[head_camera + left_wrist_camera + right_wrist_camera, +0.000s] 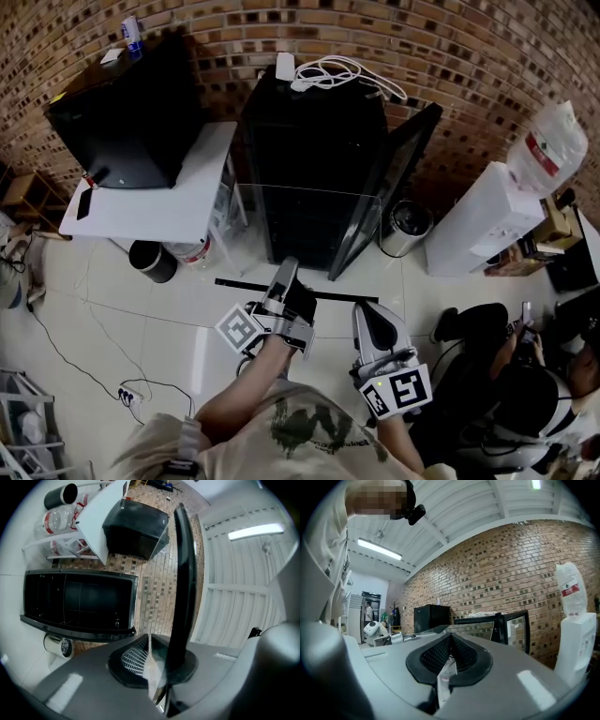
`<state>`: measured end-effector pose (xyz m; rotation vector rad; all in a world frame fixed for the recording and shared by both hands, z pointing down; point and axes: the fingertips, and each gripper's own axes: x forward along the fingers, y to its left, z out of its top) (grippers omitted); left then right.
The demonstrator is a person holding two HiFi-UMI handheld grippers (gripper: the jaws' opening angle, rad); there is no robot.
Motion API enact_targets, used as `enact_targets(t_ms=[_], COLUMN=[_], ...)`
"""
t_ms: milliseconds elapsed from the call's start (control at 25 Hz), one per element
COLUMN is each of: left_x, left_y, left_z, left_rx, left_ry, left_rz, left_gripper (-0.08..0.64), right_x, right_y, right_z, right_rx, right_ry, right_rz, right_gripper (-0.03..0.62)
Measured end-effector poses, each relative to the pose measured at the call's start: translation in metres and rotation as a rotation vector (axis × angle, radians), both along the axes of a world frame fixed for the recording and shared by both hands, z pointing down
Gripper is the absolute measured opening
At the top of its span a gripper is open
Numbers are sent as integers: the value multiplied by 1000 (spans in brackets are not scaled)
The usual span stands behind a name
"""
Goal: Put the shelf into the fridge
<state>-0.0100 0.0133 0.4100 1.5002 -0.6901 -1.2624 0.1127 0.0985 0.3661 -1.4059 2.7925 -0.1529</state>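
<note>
Both tongs were nearly shut, left gripper and right gripper each pinching the near edge of the glass shelf by its black trim bar. The pane was held mid-frame in front of the open fridge. Its long axis ran left-right, roughly level, with the glass edge leading toward the cavity and the trim toward the person. Best approach, I'd judge: hold it flat, square to the opening, clear of the door at right, and feed both ends evenly.
</note>
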Motion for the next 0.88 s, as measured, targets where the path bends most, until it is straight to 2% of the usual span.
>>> enact_targets(t_ms=[560, 880], left_x=[-16, -23], left_y=[-95, -128], left_z=[30, 46], left_rx=[-60, -72], left_ry=[22, -16], left_rz=[49, 74], left_gripper=[25, 25], right_x=[-23, -37], right_y=[-96, -142], right_z=[10, 14], right_rx=[-51, -69], right_ry=[36, 41], right_rz=[67, 97], right_gripper=[0, 0])
